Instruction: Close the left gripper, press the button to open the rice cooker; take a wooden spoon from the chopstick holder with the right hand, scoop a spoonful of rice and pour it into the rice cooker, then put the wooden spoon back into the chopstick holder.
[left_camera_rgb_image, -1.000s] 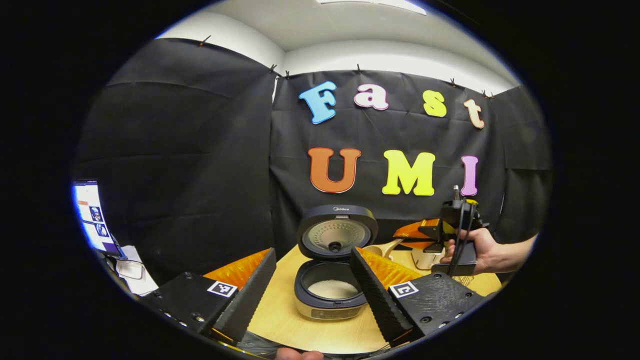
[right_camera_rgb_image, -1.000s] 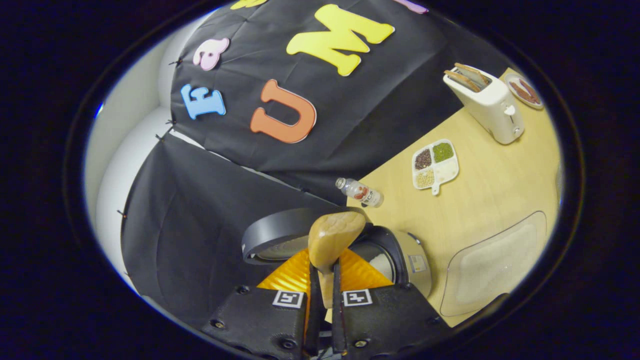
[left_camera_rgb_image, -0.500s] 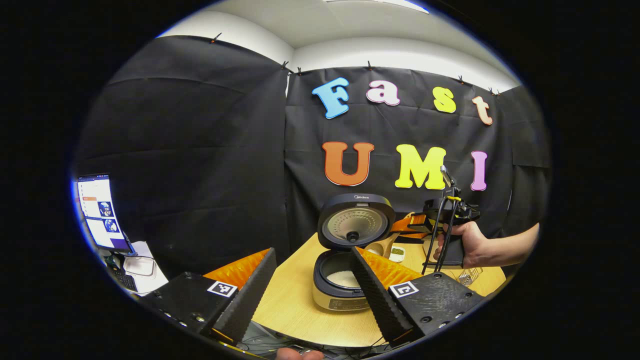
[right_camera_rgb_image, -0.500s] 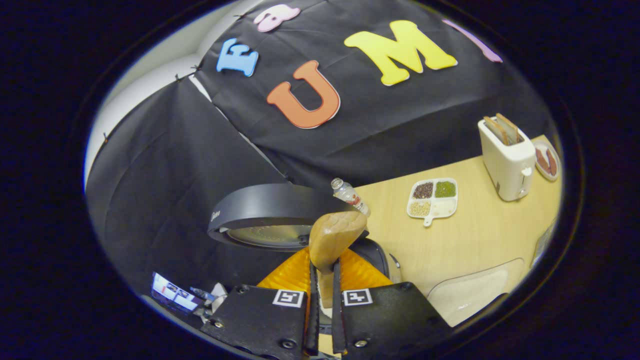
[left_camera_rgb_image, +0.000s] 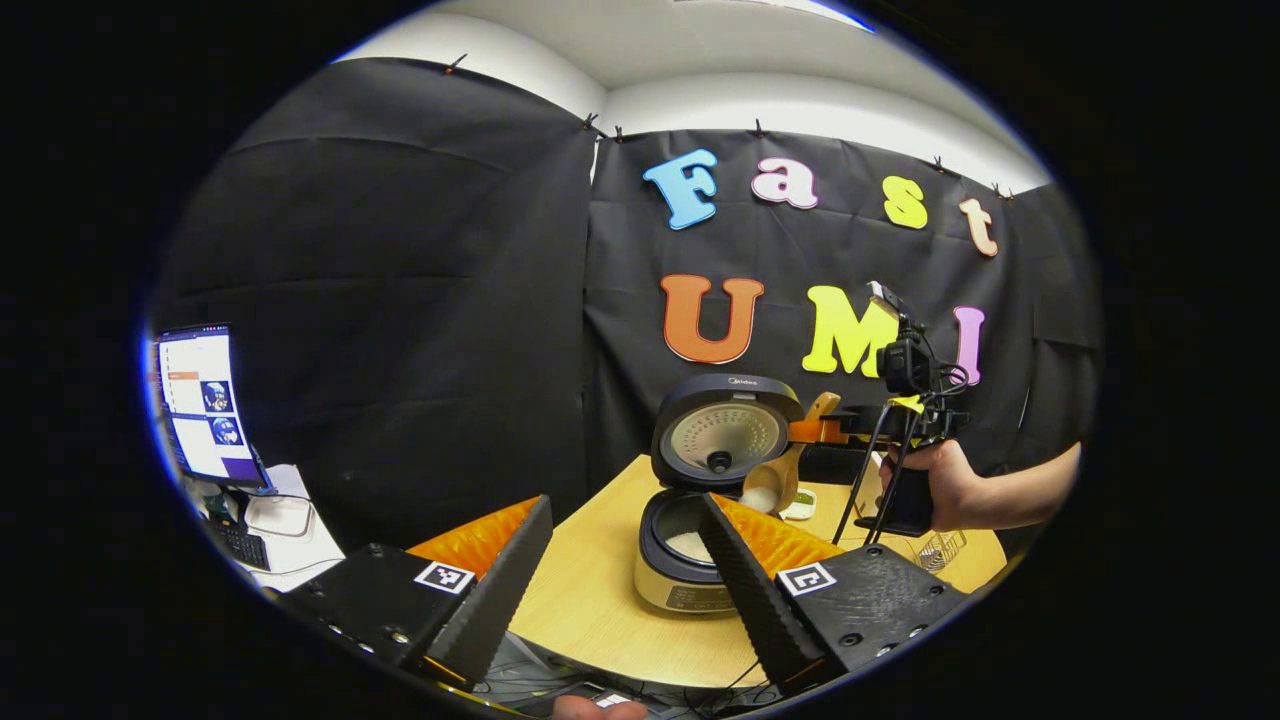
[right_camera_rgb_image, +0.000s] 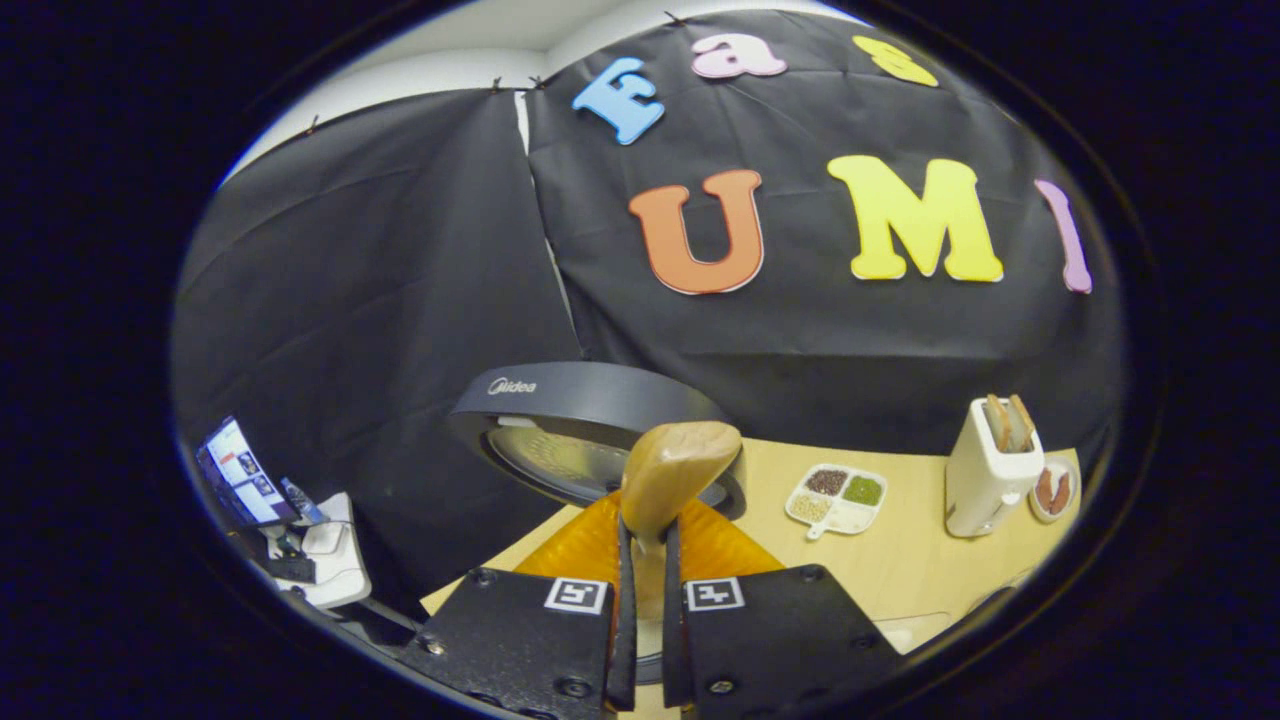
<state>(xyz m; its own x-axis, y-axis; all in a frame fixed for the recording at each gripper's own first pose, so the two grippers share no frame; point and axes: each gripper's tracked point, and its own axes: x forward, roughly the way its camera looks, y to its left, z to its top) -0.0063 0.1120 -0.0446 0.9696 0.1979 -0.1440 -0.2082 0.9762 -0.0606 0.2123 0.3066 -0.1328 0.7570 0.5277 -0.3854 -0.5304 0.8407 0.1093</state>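
left gripper view faces the wall from off the bench (left_camera_rgb_image: 590, 610) edge; right gripper view sits close, perhaps above it; both share the rice cooker (left_camera_rgb_image: 715, 470) (right_camera_rgb_image: 590, 420).
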